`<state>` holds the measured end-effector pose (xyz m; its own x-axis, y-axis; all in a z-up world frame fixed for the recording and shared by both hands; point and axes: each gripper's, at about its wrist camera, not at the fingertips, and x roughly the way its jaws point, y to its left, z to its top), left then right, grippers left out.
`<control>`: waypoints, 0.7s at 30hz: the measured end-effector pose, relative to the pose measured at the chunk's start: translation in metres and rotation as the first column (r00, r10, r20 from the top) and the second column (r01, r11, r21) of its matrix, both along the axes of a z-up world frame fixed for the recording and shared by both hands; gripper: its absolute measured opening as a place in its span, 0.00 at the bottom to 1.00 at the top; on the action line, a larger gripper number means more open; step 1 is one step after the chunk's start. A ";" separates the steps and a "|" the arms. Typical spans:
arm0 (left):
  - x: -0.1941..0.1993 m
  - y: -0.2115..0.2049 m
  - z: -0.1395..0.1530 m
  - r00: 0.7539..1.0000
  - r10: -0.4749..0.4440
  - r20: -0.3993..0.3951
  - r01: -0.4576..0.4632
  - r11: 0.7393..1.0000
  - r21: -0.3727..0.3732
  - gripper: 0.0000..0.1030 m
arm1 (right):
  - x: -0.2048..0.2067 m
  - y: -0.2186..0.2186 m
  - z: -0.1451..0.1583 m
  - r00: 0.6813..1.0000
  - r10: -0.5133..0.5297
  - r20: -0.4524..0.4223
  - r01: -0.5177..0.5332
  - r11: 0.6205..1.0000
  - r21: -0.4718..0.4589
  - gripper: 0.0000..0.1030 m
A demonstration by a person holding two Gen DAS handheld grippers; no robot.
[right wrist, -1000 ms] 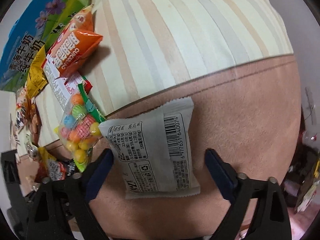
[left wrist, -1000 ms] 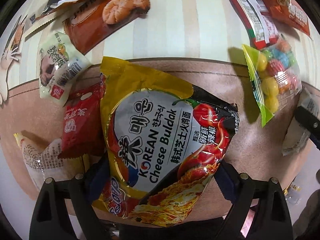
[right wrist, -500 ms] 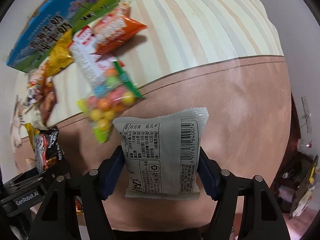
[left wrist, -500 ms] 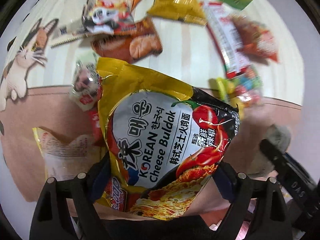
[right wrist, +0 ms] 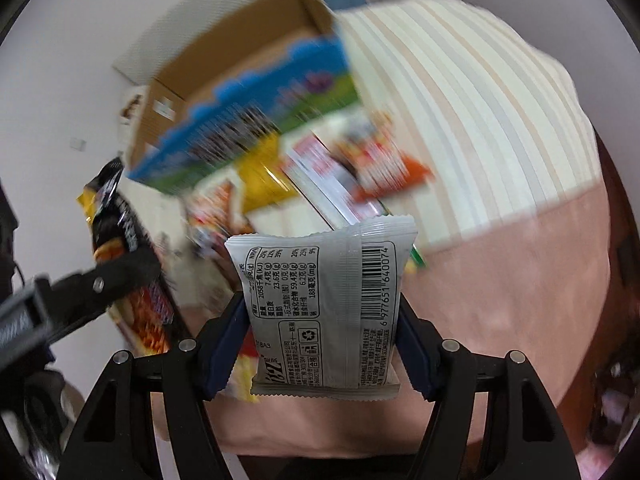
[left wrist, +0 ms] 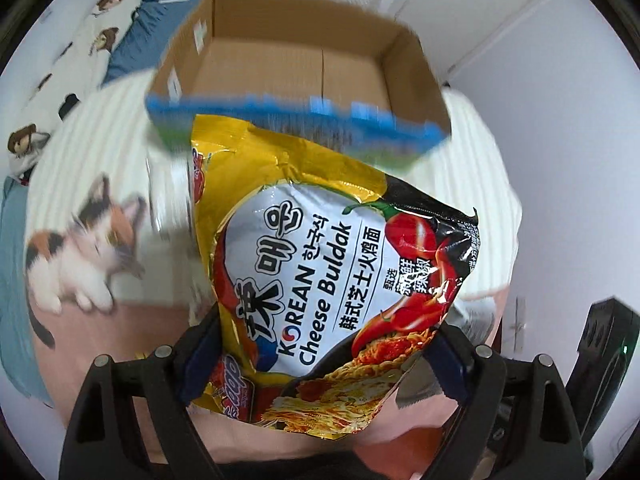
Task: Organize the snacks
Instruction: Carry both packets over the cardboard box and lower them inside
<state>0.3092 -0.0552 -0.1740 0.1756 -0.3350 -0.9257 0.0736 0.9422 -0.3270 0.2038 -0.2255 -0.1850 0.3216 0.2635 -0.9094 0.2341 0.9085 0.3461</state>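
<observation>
My left gripper (left wrist: pixel 320 356) is shut on a yellow Korean Cheese Buldak noodle packet (left wrist: pixel 320 272) and holds it up in the air. Beyond it stands an open cardboard box (left wrist: pixel 296 76) with a blue printed front; its inside looks bare. My right gripper (right wrist: pixel 322 336) is shut on a small grey snack packet (right wrist: pixel 324 304), barcode side facing me, also lifted. In the right wrist view the box (right wrist: pixel 240 92) is at the upper left, and the left gripper (right wrist: pixel 100 280) with the noodle packet (right wrist: pixel 116 240) is at the left.
Several snack packets (right wrist: pixel 352 172) lie blurred on the striped blanket (right wrist: pixel 460 120) in front of the box. A cat-print cover (left wrist: pixel 80 256) lies at the left. White walls stand behind the box.
Both grippers have lifted and tilted up toward the box, each carrying its packet. The right gripper closed on the grey packet. The snacks on the blanket dropped out of the left view.
</observation>
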 end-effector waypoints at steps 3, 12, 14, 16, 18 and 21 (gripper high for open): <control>0.040 0.003 0.021 0.999 0.035 0.006 -0.035 0.999 -0.017 0.87 | 0.033 -0.003 0.027 0.998 0.033 0.048 -0.034 0.999 0.009 0.70; 0.160 0.011 0.049 0.993 0.114 -0.029 -0.115 0.992 -0.044 0.87 | 0.182 -0.004 0.084 0.981 0.119 0.154 -0.107 0.991 -0.086 0.70; 0.192 0.008 0.039 0.991 0.121 -0.051 -0.123 0.992 -0.031 0.87 | 0.218 -0.003 0.076 0.980 0.140 0.139 -0.126 0.987 -0.104 0.70; 0.219 0.005 0.027 0.989 0.124 -0.075 -0.126 0.992 -0.019 0.87 | 0.250 0.000 0.068 0.978 0.173 0.113 -0.160 0.980 -0.122 0.70; 0.245 0.000 0.015 0.987 0.125 -0.100 -0.126 0.992 -0.001 0.87 | 0.280 0.001 0.054 0.977 0.195 0.082 -0.184 0.974 -0.134 0.70; 0.276 -0.003 -0.011 0.982 0.127 -0.140 -0.124 0.992 0.032 0.87 | 0.324 0.007 0.020 0.974 0.228 0.012 -0.224 0.965 -0.137 0.70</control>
<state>0.5848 -0.0582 -0.1855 0.0816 -0.2965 -0.9516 -0.0908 0.9485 -0.3033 0.5274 -0.2189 -0.1653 0.2929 0.2086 -0.9331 0.0092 0.9752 0.2209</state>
